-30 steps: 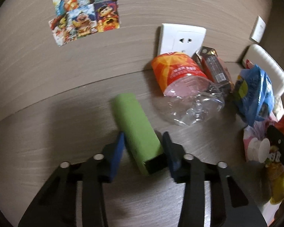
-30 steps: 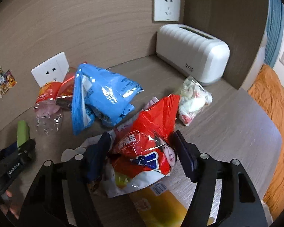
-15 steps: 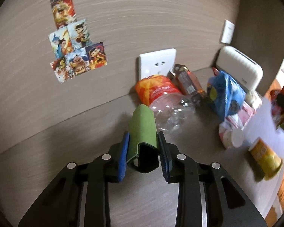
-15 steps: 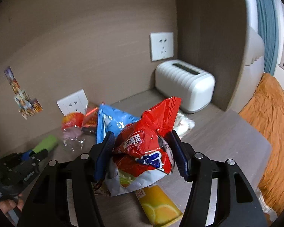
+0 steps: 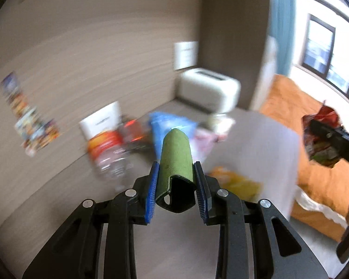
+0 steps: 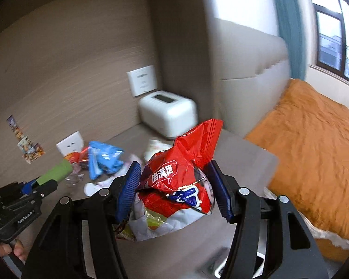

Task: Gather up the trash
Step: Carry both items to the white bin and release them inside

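Observation:
My left gripper is shut on a green box and holds it in the air above the wooden table; it also shows in the right wrist view. My right gripper is shut on a red snack bag, lifted off the table toward the bed side; the bag also shows in the left wrist view. On the table lie a crushed clear bottle with an orange label, a blue bag, a yellow tube and a small clear packet.
A white toaster-like box stands in the table's back corner. Wall sockets and stickers are on the wooden wall. A bed with an orange cover lies to the right of the table.
Both grippers rose and swung right, away from the wall, each carrying its item. The view now takes in the bed and window. The left wrist view is blurred by motion.

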{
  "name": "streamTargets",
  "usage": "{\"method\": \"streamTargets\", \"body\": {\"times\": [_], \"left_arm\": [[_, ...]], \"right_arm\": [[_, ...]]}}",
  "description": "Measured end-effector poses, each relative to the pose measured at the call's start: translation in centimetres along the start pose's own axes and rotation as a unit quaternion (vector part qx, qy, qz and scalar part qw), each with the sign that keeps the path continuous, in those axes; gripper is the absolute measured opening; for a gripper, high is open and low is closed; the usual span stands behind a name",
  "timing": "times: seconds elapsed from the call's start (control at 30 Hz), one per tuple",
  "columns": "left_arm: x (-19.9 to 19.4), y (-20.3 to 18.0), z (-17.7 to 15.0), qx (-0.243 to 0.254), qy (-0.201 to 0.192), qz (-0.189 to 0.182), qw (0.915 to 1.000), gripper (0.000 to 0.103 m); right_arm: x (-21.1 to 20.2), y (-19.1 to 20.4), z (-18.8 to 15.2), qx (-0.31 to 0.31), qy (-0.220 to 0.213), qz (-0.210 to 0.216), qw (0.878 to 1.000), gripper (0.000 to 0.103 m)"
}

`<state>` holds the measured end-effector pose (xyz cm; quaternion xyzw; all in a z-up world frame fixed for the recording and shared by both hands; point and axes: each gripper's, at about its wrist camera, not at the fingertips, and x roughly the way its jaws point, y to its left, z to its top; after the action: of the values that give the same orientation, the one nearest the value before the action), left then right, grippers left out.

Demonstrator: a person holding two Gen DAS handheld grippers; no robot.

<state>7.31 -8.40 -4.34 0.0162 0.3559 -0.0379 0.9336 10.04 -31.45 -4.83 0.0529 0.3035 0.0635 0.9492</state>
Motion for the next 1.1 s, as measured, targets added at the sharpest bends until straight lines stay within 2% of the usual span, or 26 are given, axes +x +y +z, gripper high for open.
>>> {"method": "streamTargets", "body": {"times": [0.13, 0.27, 0.4, 0.57, 0.6, 0.83, 0.97, 1.1], "left_arm": [[1.4, -6.3, 0.8, 0.052, -0.002, -0.058, 0.9970, 0.029], [2.4, -12.4, 0.1, 0.102, 0.010, -0.113, 0.9883, 0.029], [3.6, -19.1, -1.5, 0.156, 0.032, -0.163, 0.9737, 0.029], [5.6, -25.2, -4.4, 0.212, 0.062, -0.201, 0.9543, 0.029], [6.4, -26.7, -5.4, 0.226, 0.073, -0.210, 0.9483, 0.029], [12.2, -32.3, -12.2, 0.284, 0.138, -0.228, 0.9211, 0.029], [17.1, -33.9, -17.1, 0.300, 0.183, -0.233, 0.9067, 0.029], [22.5, -35.2, -22.6, 0.305, 0.226, -0.240, 0.8936, 0.029]], "right_arm": [[-2.1, -4.5, -1.4, 0.038, 0.003, -0.040, 0.998, 0.061], [-4.0, -9.0, -3.2, 0.075, 0.010, -0.081, 0.994, 0.061], [-5.4, -12.9, -5.3, 0.110, 0.019, -0.114, 0.987, 0.061], [-5.6, -17.8, -8.8, 0.162, 0.042, -0.132, 0.977, 0.061], [-5.4, -18.6, -9.6, 0.168, 0.047, -0.135, 0.975, 0.061], [-1.6, -23.3, -16.6, 0.219, 0.108, -0.139, 0.960, 0.061], [2.2, -25.5, -21.3, 0.245, 0.146, -0.141, 0.948, 0.061], [7.6, -27.7, -27.3, 0.267, 0.197, -0.148, 0.932, 0.061]]}}
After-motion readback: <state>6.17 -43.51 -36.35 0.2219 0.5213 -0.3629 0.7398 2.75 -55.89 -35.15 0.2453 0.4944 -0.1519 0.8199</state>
